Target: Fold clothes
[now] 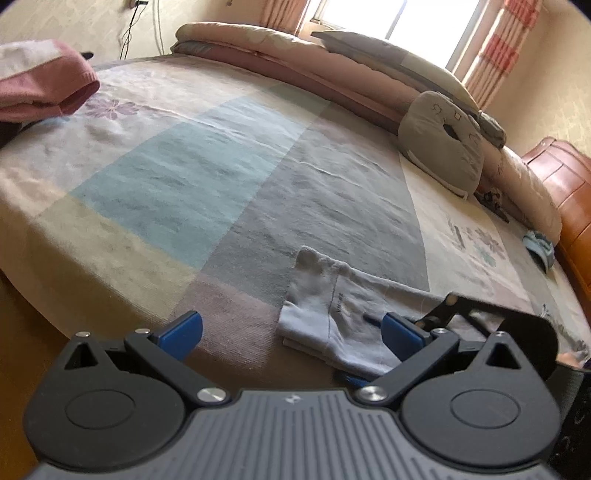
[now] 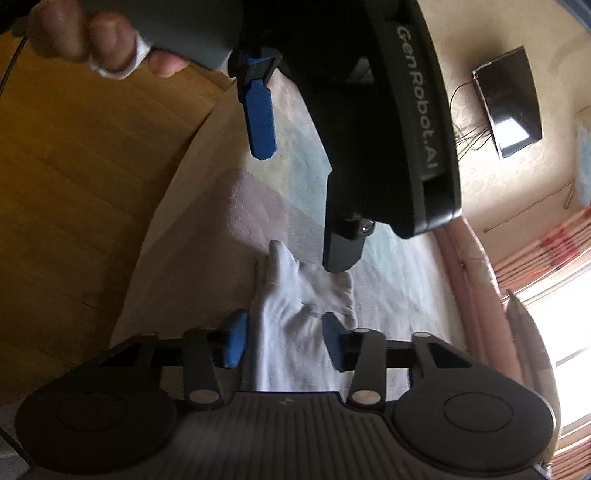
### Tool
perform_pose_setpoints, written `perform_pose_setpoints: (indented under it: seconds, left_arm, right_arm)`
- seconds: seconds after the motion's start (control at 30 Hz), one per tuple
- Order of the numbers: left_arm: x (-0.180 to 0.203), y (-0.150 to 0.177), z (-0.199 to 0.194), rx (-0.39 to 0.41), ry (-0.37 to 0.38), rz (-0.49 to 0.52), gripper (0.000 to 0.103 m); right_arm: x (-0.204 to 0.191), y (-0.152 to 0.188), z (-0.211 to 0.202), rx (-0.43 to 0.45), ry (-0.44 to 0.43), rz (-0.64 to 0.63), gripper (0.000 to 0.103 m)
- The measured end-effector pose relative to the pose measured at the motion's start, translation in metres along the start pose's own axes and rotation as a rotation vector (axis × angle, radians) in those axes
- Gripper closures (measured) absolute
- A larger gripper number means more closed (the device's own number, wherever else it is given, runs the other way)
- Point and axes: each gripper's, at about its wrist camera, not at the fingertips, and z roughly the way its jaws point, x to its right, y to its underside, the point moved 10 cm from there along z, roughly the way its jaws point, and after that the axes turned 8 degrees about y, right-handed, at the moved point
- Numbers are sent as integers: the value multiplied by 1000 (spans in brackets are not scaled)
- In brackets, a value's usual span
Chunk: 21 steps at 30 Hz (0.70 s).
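Our left claw [image 1: 291, 332] stands wide open with nothing between its blue fingers [image 1: 183, 328], hovering low over the near edge of the bed [image 1: 207, 192]. Our right claw [image 2: 282, 341] is also open, though less widely, and its two blue pads [image 2: 234, 341] sit on either side of the white garment [image 2: 295, 314] without pressing on it, as far as we can tell.

The white garment [image 1: 332, 314] lies crumpled on the bed close to the near edge, partly on the mauve patch and partly on the grey patch of the bedspread. In the left wrist view it sits just ahead of the right-hand blue finger, and part of the cloth runs off behind that finger. In the right wrist view the left device hangs above the garment from the top of the frame, one of its blue fingers [image 2: 258, 114] pointing downward, with a hand [image 2: 103, 40] gripping its handle at the upper left.

Farther out, a folded pink garment [image 1: 48, 85] rests at the far left of the bed. A rolled quilt [image 1: 258, 48] and a grey cushion [image 1: 441, 147] lie along the far side beneath the bright window [image 1: 399, 22] with its pink checked curtains [image 1: 495, 51]. A wooden floor [image 2: 74, 184] shows beside the bed, and a dark screen [image 2: 508, 99] hangs on the wall.
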Motion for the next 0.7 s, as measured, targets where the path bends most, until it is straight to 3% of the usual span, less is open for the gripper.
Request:
perform_pose_setpoints:
  seconds: [0.13, 0.17, 0.3, 0.53, 0.7]
  left_arm:
    - [2, 3, 1, -3, 58, -57, 1]
    - [2, 4, 1, -3, 77, -76, 1]
    - [5, 10, 5, -3, 195, -198, 1]
    - [7, 21, 24, -4, 468, -514, 1]
    - [3, 22, 53, -15, 537, -619, 1]
  right_arm:
    - [-4, 2, -3, -9, -78, 27, 95]
    - [-4, 3, -4, -10, -82, 33, 97]
    - [4, 4, -9, -7, -80, 68, 98]
    - [22, 6, -19, 1, -65, 136, 98]
    - [32, 6, -25, 6, -67, 179, 98]
